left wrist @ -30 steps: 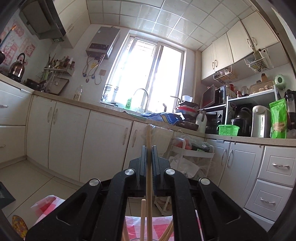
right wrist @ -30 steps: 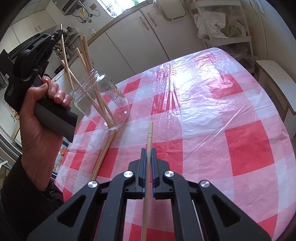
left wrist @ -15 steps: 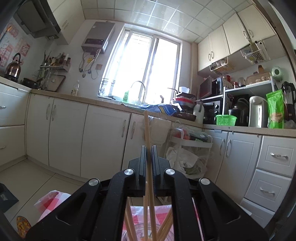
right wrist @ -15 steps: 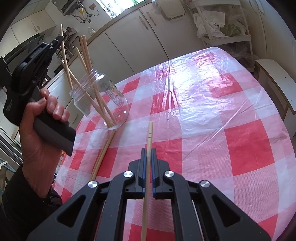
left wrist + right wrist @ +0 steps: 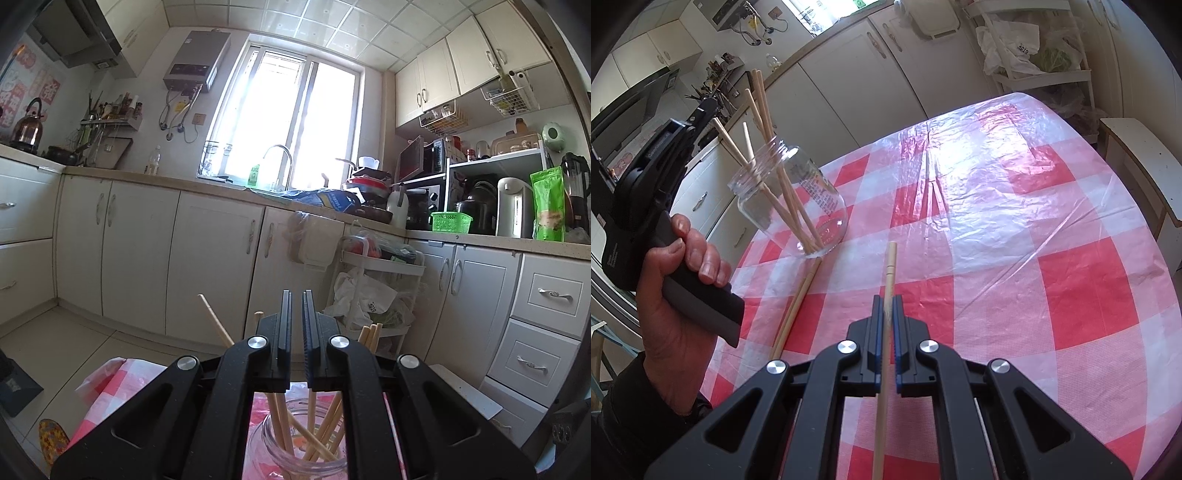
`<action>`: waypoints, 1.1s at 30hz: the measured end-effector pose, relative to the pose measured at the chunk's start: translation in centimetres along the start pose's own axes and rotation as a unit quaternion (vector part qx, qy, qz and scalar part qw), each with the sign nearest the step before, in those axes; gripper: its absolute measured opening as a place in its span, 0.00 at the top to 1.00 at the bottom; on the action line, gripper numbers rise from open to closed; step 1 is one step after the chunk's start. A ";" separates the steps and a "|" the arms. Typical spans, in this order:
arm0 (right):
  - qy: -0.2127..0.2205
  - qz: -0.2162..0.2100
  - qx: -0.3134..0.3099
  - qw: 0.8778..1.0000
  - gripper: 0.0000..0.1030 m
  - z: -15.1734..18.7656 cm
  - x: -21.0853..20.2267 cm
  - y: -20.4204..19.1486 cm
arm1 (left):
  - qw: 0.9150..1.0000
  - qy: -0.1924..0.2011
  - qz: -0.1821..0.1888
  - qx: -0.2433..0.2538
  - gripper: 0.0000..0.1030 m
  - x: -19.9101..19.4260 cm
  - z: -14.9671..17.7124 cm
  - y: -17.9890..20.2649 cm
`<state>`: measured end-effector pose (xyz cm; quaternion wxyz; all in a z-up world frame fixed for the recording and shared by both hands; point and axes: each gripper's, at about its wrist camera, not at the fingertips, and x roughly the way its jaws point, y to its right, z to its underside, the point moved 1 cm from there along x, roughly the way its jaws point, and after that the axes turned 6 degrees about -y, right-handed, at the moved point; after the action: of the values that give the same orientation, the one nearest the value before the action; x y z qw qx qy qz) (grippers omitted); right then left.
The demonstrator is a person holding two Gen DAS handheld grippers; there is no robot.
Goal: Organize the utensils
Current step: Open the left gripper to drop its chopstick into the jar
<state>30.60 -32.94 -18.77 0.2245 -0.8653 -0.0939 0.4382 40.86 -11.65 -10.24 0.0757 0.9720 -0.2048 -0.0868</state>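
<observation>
A clear glass jar (image 5: 792,201) stands on the red-and-white checked tablecloth (image 5: 1015,229) and holds several wooden chopsticks (image 5: 764,122). It also shows in the left wrist view (image 5: 303,450), right below my left gripper (image 5: 295,306). That gripper is open by a narrow gap and holds nothing. My right gripper (image 5: 886,306) is shut on one chopstick (image 5: 889,269), which points forward low over the cloth. Two more chopsticks (image 5: 798,302) lie on the cloth just in front of the jar.
The left hand and its gripper body (image 5: 661,206) hover left of the jar. White kitchen cabinets (image 5: 214,266) and a rack with bags (image 5: 373,295) stand beyond the table. A white stool (image 5: 1141,162) stands at the table's right edge.
My left gripper opened and let its chopstick drop into the jar. The left hand sank a little lower beside the jar. The right gripper stayed still with its chopstick.
</observation>
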 end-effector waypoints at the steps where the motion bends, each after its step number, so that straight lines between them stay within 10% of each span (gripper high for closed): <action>1: 0.000 0.000 0.000 1.000 0.94 0.0 0.0 0.0 | 1.000 0.001 0.000 0.000 0.95 -0.3 0.0 -0.1; 6: 0.001 -0.001 -0.001 1.000 0.94 0.0 0.0 0.0 | 0.999 -0.005 0.003 -0.043 0.93 -1.7 -1.0 -2.5; 9: 0.001 0.000 0.000 1.000 0.94 0.0 0.1 -0.1 | 0.992 -0.038 0.025 -0.117 0.63 -0.8 -1.8 -6.1; 14: 0.000 0.002 0.001 1.000 0.94 0.0 0.2 -0.1 | 0.954 -0.124 0.088 -0.257 0.43 4.4 -2.5 -12.8; 21: -0.005 0.004 0.002 1.000 0.94 0.0 0.4 -0.1 | 0.905 -0.208 0.206 -0.310 0.31 11.8 -1.7 -14.9; 25: -0.006 0.003 0.002 1.000 0.94 -0.1 0.5 -0.2 | 0.860 -0.230 0.299 -0.344 0.31 14.4 -1.2 -14.4; 33: 0.005 0.000 -0.002 1.000 0.94 0.0 0.1 -0.3 | 0.848 -0.243 0.396 -0.254 0.31 10.9 -4.0 -10.7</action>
<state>30.63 -32.60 -18.68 0.2232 -0.8678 -0.0933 0.4341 55.60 -6.06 -9.82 0.2957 0.7033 -0.5546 -0.3320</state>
